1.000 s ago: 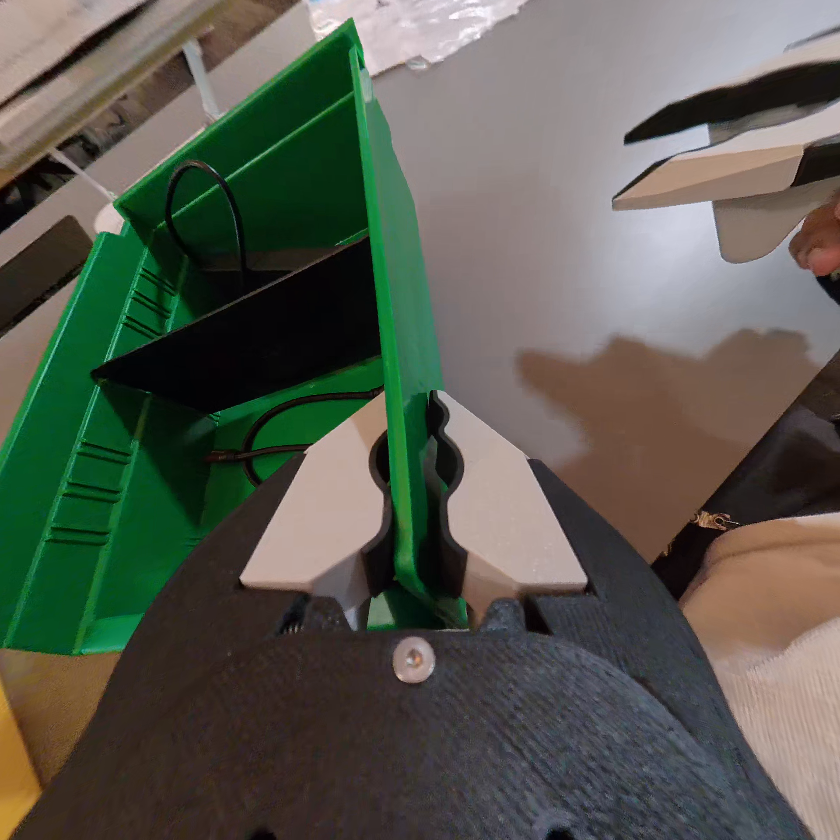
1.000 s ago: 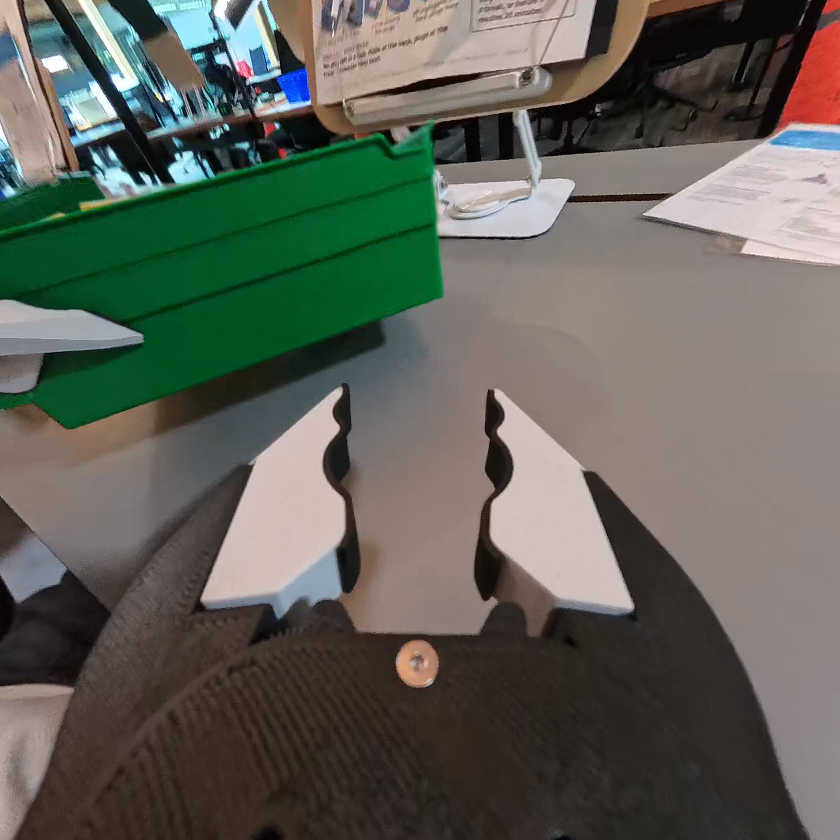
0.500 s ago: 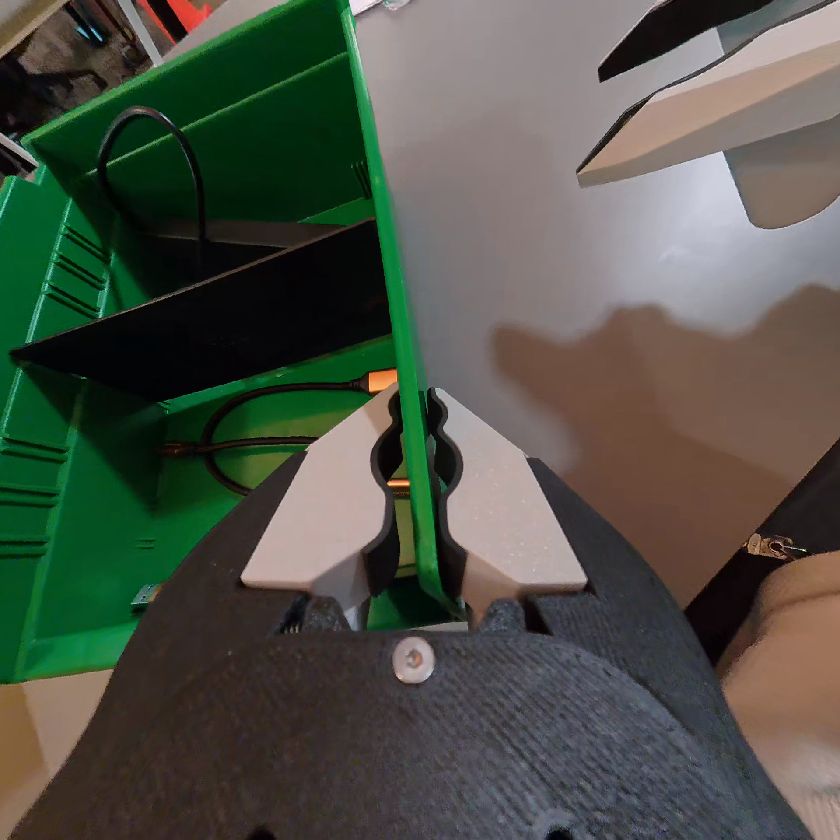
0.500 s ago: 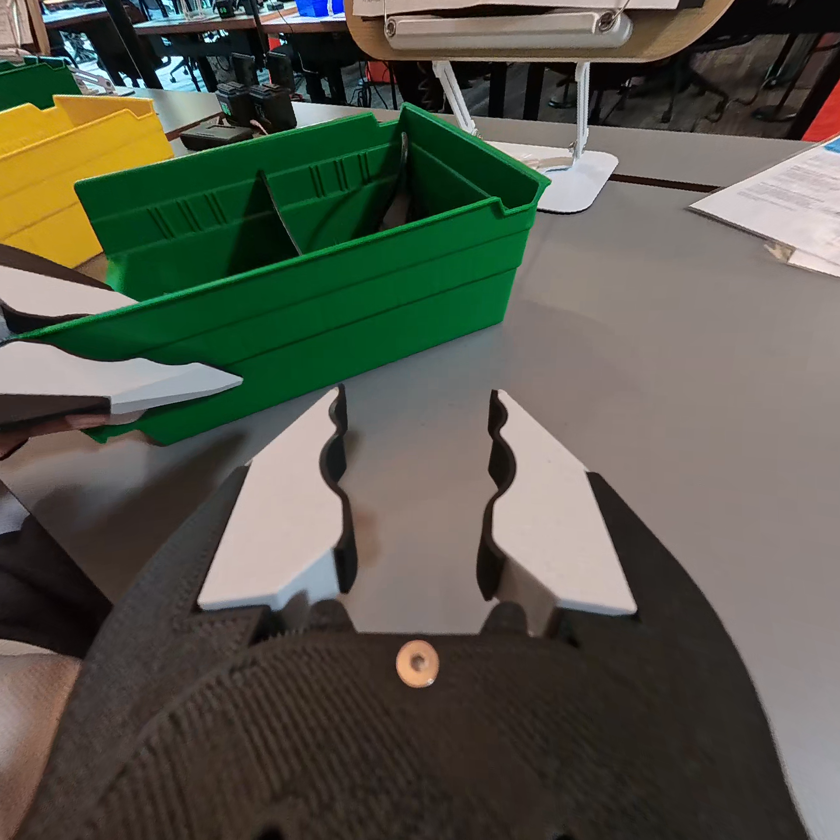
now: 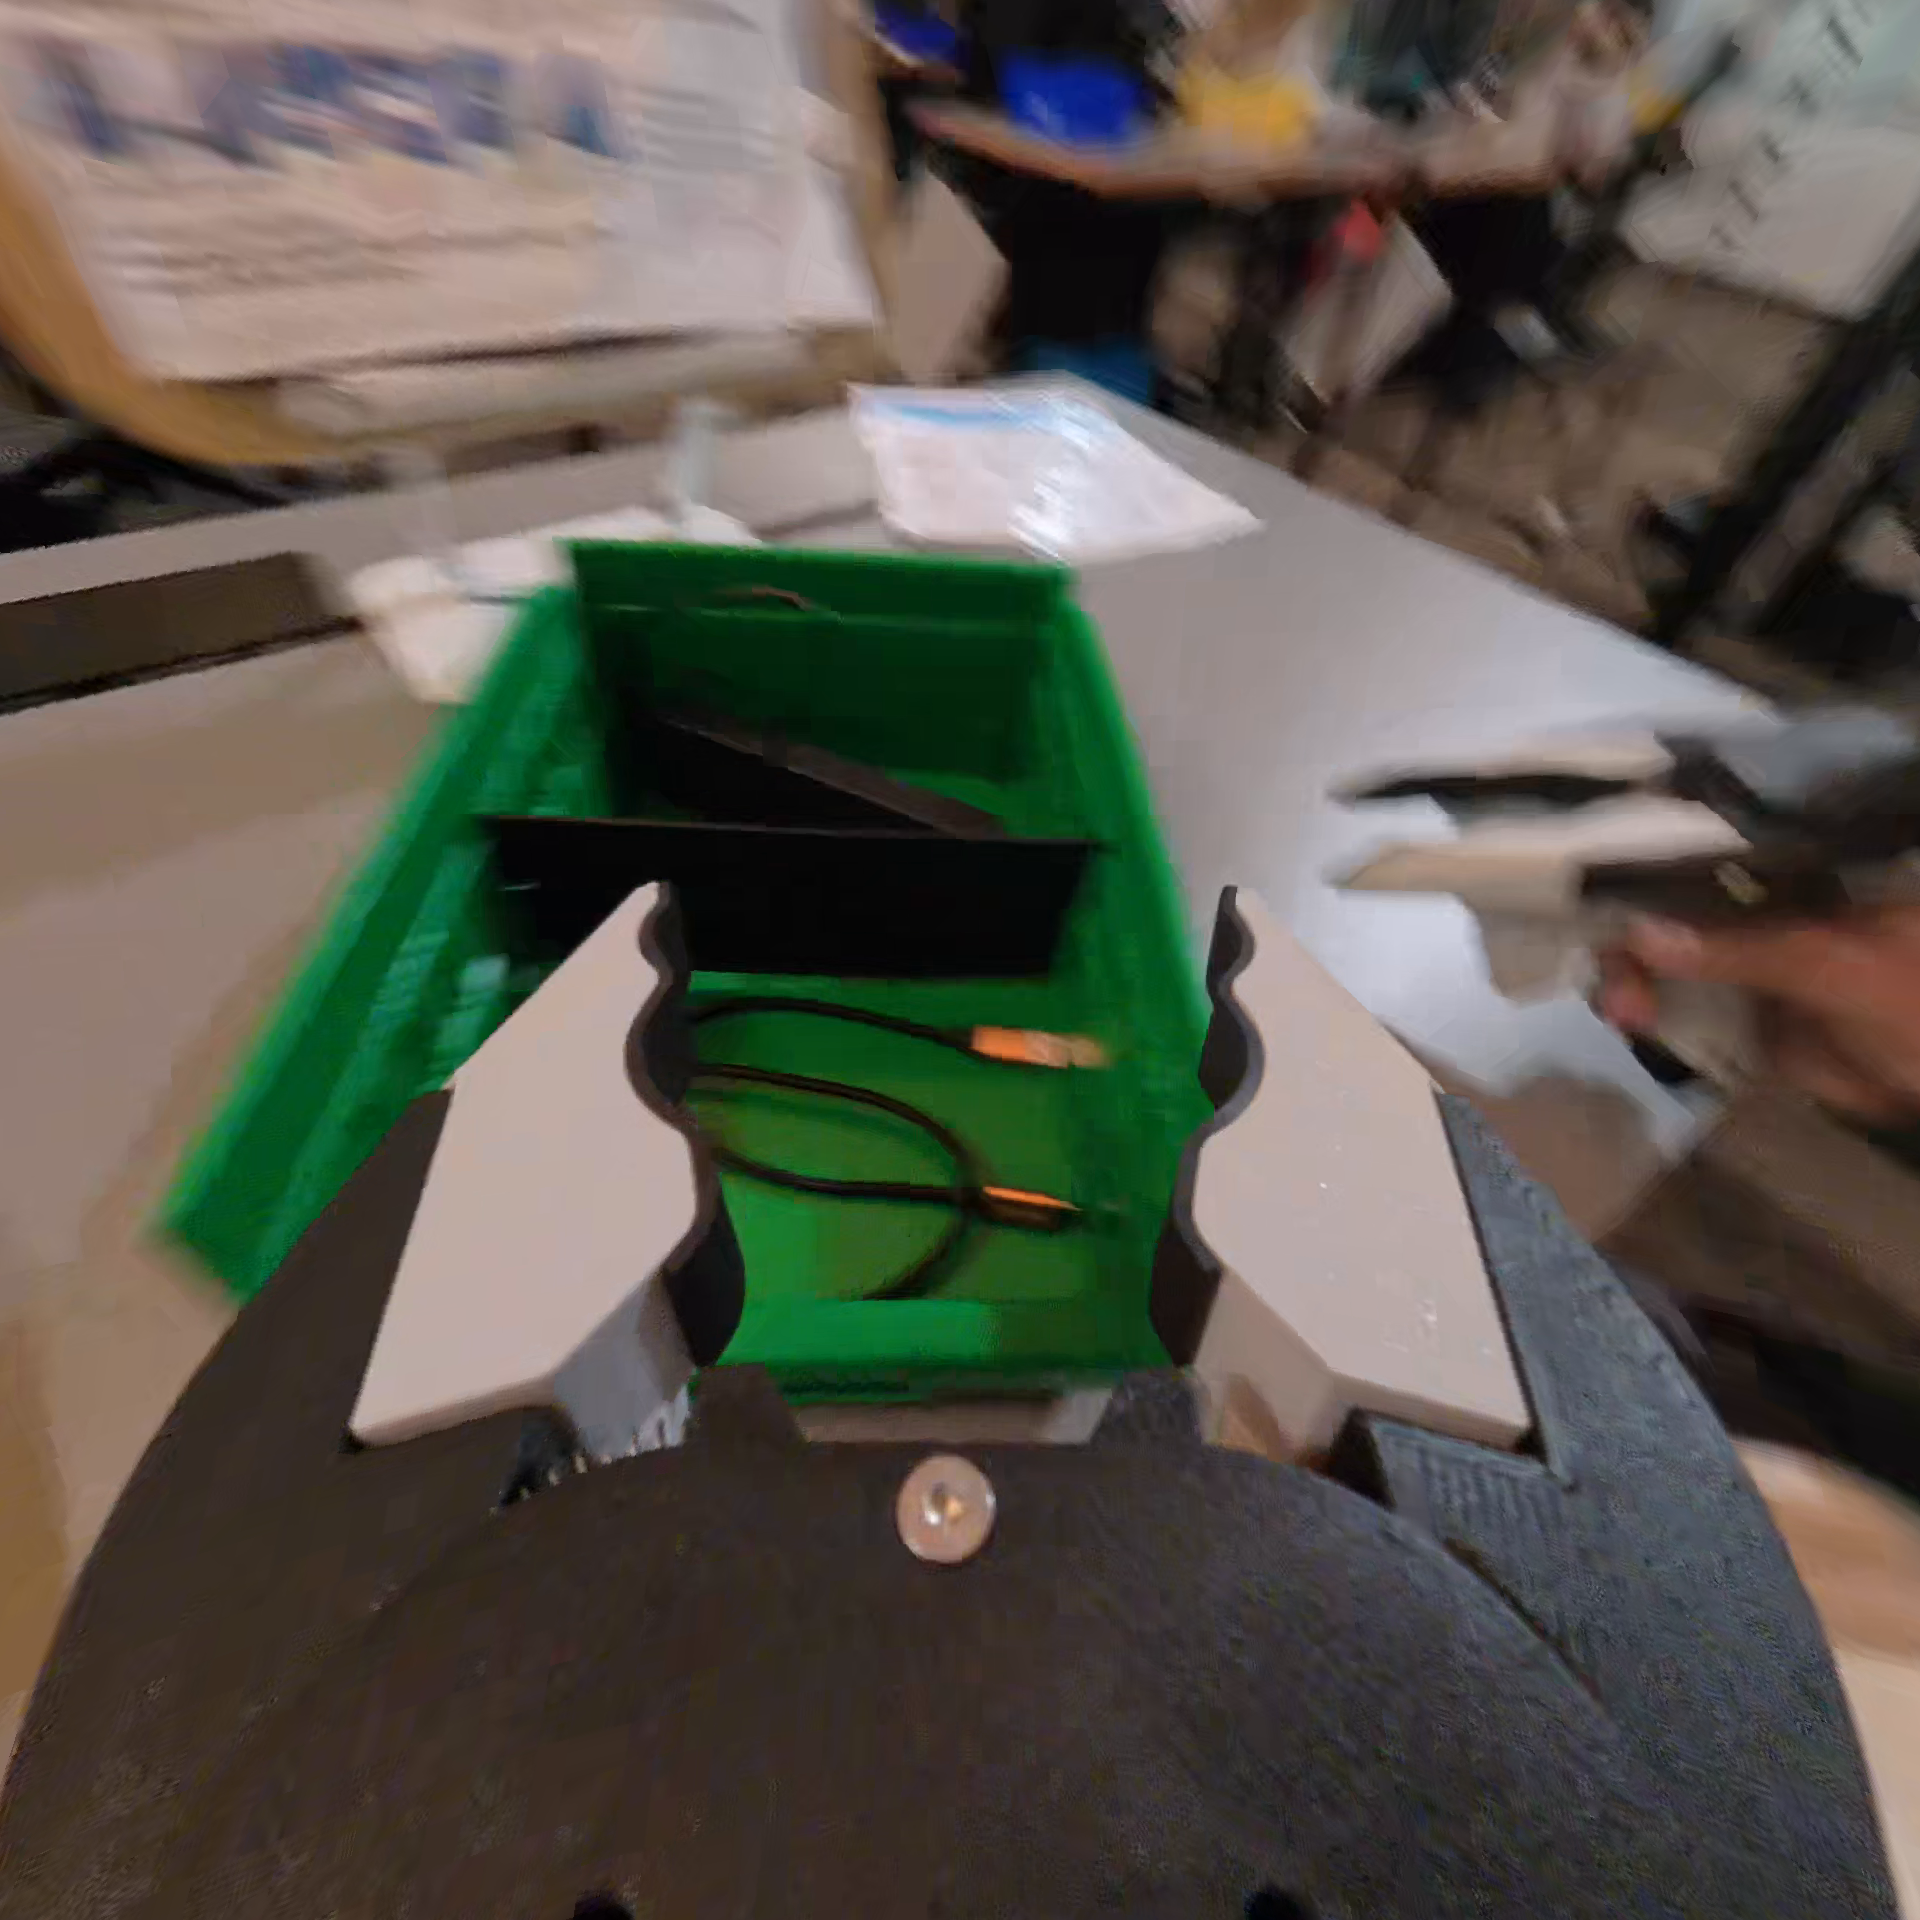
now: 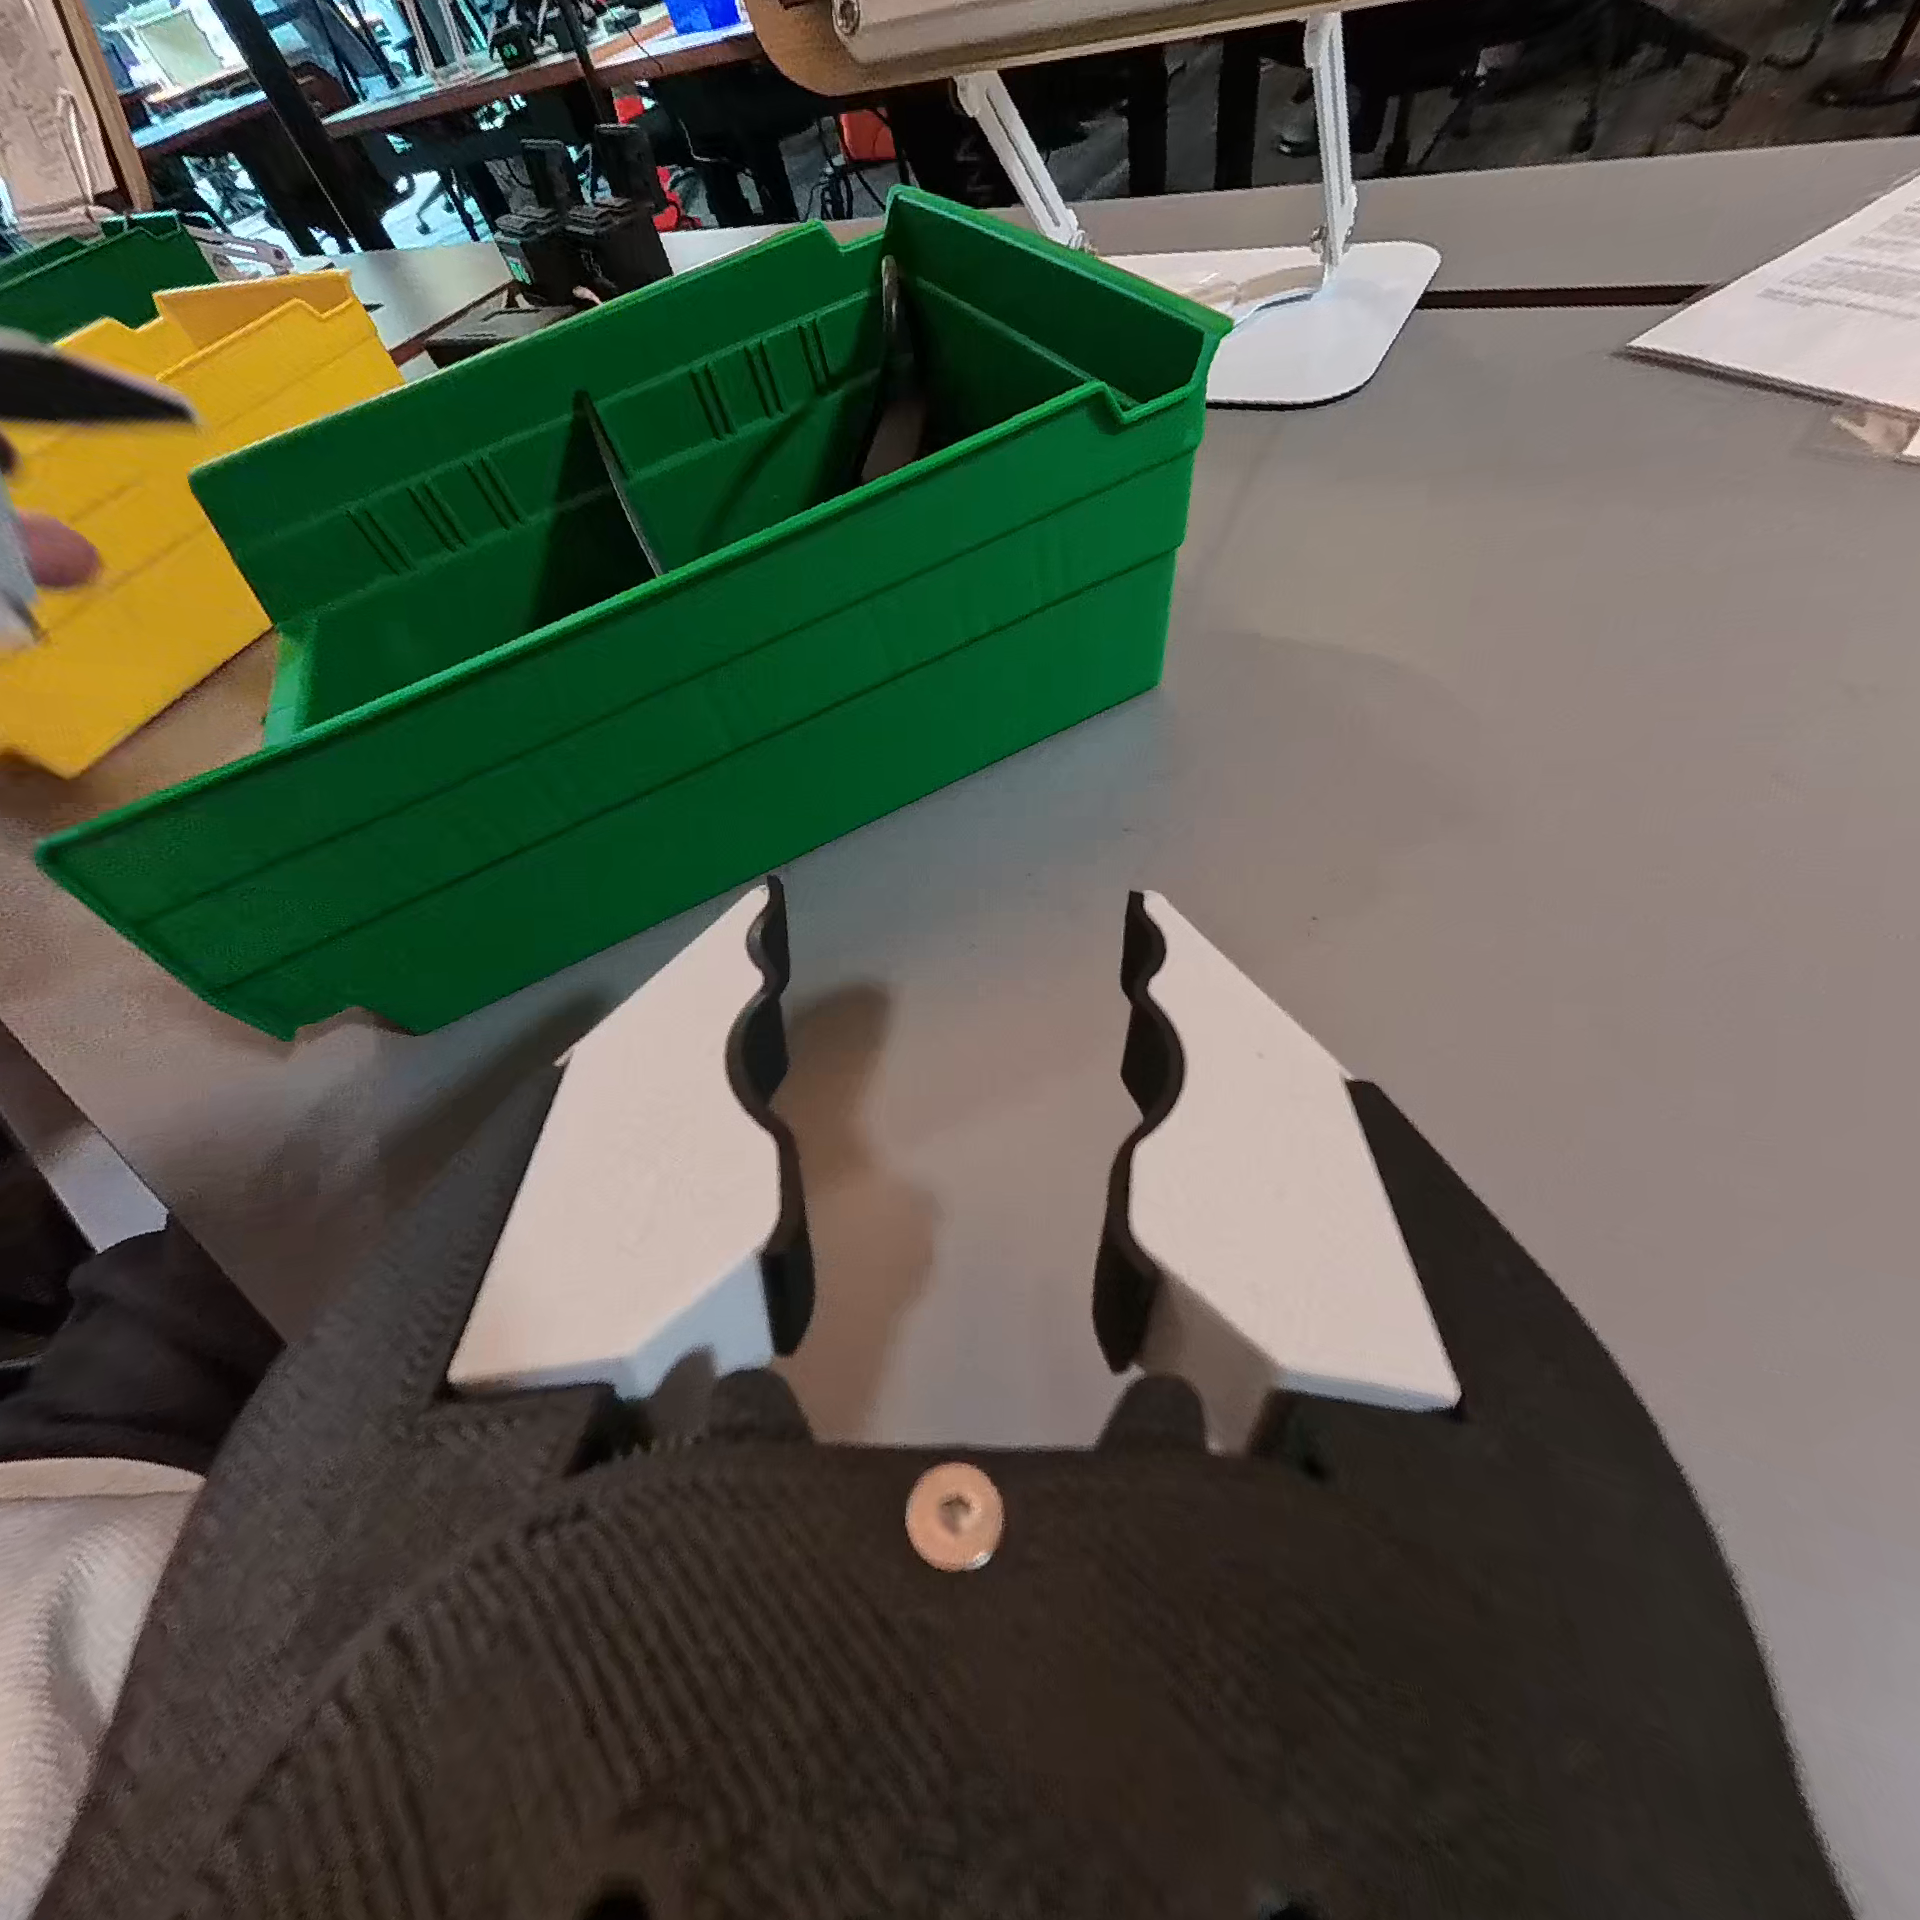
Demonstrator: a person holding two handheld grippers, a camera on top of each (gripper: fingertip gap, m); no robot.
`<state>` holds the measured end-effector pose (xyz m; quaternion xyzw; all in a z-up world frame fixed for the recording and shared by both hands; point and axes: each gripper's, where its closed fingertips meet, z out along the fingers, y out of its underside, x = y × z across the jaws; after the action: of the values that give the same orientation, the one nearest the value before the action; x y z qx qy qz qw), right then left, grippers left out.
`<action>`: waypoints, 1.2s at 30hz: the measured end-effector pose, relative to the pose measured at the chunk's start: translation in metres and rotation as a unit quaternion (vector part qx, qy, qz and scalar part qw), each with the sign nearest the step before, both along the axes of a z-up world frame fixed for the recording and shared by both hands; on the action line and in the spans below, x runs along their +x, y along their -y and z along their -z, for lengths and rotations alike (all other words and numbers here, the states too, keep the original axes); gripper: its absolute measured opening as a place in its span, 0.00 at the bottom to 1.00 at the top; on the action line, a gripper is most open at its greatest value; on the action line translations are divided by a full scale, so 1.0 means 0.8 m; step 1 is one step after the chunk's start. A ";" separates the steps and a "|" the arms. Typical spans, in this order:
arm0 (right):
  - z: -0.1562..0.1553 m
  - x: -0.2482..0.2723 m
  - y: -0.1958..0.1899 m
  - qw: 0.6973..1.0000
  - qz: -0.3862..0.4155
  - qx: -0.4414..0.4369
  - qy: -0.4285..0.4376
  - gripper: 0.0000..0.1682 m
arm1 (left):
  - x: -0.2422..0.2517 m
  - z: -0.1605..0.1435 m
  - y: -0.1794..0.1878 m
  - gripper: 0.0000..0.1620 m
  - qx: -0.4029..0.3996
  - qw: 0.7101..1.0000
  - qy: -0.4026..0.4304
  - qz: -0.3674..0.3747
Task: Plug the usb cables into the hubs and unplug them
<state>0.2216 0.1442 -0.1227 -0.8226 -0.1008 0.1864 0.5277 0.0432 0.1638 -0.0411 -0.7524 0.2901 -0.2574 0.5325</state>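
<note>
Grey worktop (image 6: 1558, 727) in a busy workshop, other desks and gear blurred behind. Green bin (image 6: 727, 707) set lengthwise on it, near edge toward the person, presumably so both compartments open to reach from above.

Black usb cables (image 5: 831, 1101) coiled loosely in the near compartment, orange-tinted plugs (image 5: 1029, 1044) pointing toward the right wall; lying free on the bin floor, so easy to pinch at the plug shell rather than the soft cord. Black divider (image 5: 790, 894) standing across the bin just behind them, keeping cables apart from the far compartment. Flat dark slab leaning there, probably a hub (image 5: 821, 769), blur too strong to be sure; thin loop of cord rising behind it.

Left gripper (image 5: 940, 1101) spread wide, holding nothing, hovering above the near end of the bin and aimed down at the cables: likely lined up for a first pick. Heavy motion blur in this view, so fine placement uncertain.

Right gripper (image 6: 951, 1122) likewise parted and empty, waiting low over bare worktop just beside the bin's long side wall, clear of the left one's path; seen edge-on at the right of the left wrist view, a hand behind it.

Yellow bin (image 6: 156, 540) beside the green one, white stand base (image 6: 1320, 312) behind, papers (image 6: 1808, 312) at far right. No plugging begun yet.
</note>
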 end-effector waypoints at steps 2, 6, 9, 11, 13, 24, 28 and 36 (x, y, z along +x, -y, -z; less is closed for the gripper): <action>0.001 -0.001 0.000 1.000 -0.001 -0.001 0.001 0.39 | -0.082 -0.005 -0.047 0.64 0.009 0.989 0.030 -0.142; 0.002 -0.004 0.001 1.000 -0.003 -0.002 0.003 0.39 | -0.197 0.071 -0.094 0.63 -0.034 0.960 -0.048 -0.273; 0.003 -0.007 0.000 1.000 -0.005 -0.004 0.005 0.39 | -0.202 0.133 -0.103 0.59 -0.114 0.958 -0.070 -0.253; 0.003 -0.011 0.002 1.000 -0.012 -0.003 0.005 0.39 | -0.186 0.148 -0.106 0.57 -0.134 0.965 -0.064 -0.216; -0.003 -0.021 0.005 0.999 -0.034 0.006 0.002 0.42 | -0.168 0.143 -0.103 0.53 -0.130 0.974 -0.046 -0.182; -0.012 -0.106 0.051 0.984 -0.176 0.020 0.005 0.52 | -0.094 0.135 -0.061 0.18 -0.067 0.995 -0.079 -0.008; -0.010 -0.100 0.048 0.986 -0.166 0.022 0.024 0.57 | -0.056 0.134 -0.033 0.16 -0.037 0.991 -0.101 0.083; -0.010 -0.024 0.020 0.995 -0.093 0.012 0.044 0.23 | -0.006 0.124 0.012 0.26 -0.008 0.977 -0.082 0.196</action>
<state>0.2022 0.1283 -0.1145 -0.8104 -0.2028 0.1972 0.5130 0.0385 0.1539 -0.1403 -0.7033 0.4732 -0.2962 0.4401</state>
